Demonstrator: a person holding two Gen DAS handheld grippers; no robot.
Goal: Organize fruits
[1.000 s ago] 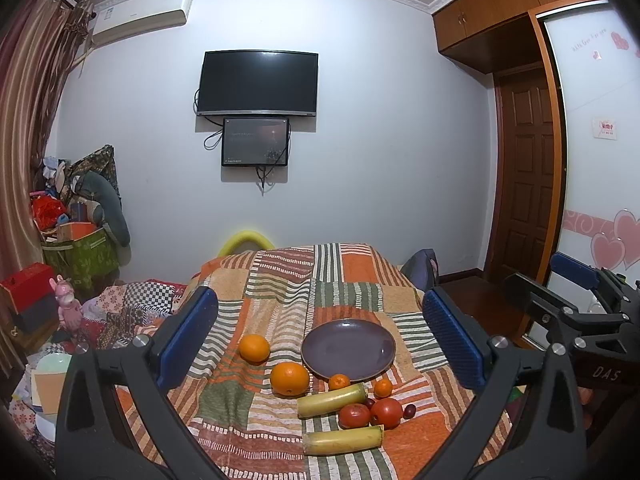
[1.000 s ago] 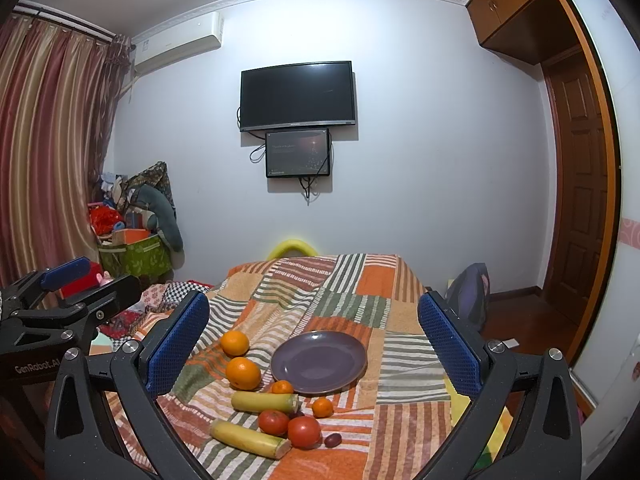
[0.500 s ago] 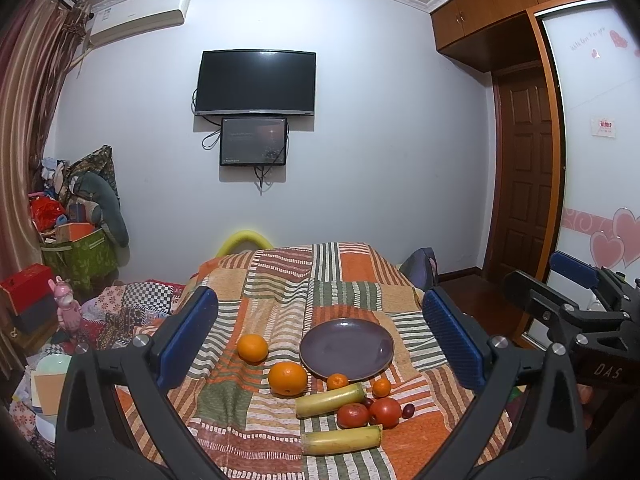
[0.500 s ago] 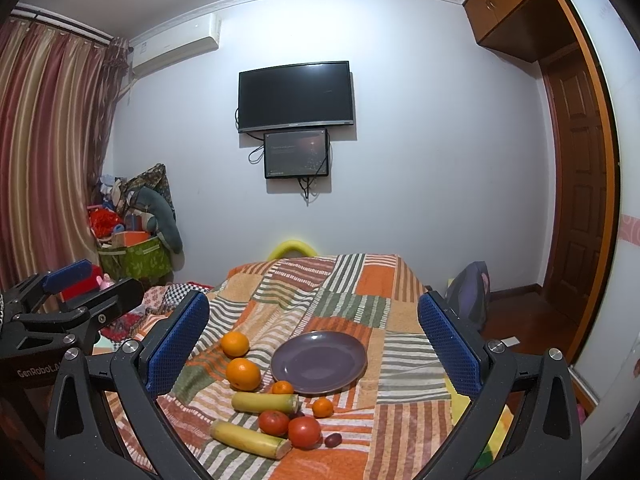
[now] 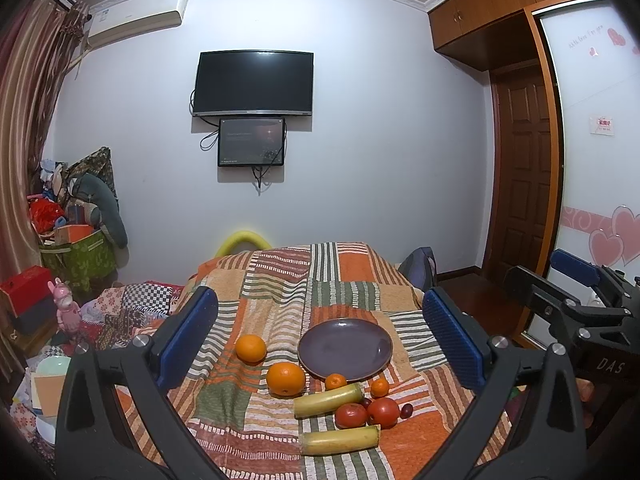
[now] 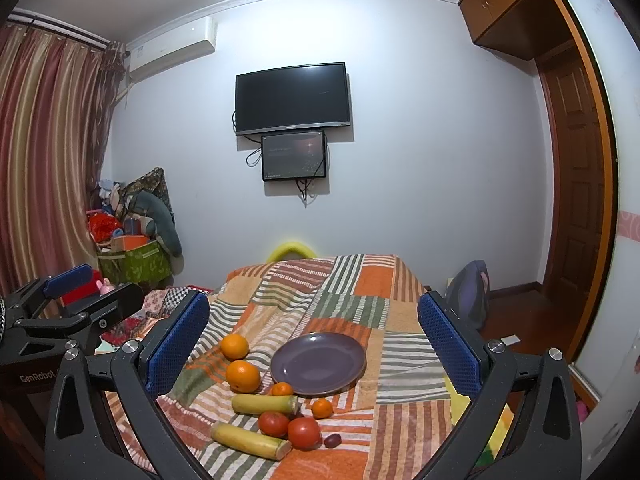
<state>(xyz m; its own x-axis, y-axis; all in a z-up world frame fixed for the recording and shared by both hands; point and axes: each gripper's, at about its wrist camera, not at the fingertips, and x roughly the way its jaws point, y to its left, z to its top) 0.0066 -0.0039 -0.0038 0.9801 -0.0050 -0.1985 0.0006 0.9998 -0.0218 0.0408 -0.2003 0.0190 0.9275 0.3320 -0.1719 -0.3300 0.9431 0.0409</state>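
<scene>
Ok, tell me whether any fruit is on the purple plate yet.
No, the purple plate is bare; the oranges and tomatoes lie on the patchwork cloth beside it.

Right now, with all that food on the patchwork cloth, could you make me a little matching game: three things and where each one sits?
Things:
1. purple plate
2. dark grape
3. farthest orange

Places:
A. right of the two tomatoes
B. left of the plate, farthest back
C. behind the small tangerines

Pairs: 1-C, 2-A, 3-B

Striped patchwork cloth-covered table (image 5: 280, 292), purple plate (image 5: 345, 349), oranges (image 5: 285, 378), tomatoes (image 5: 383, 412), two yellow-green stalks (image 5: 339, 440)
</scene>
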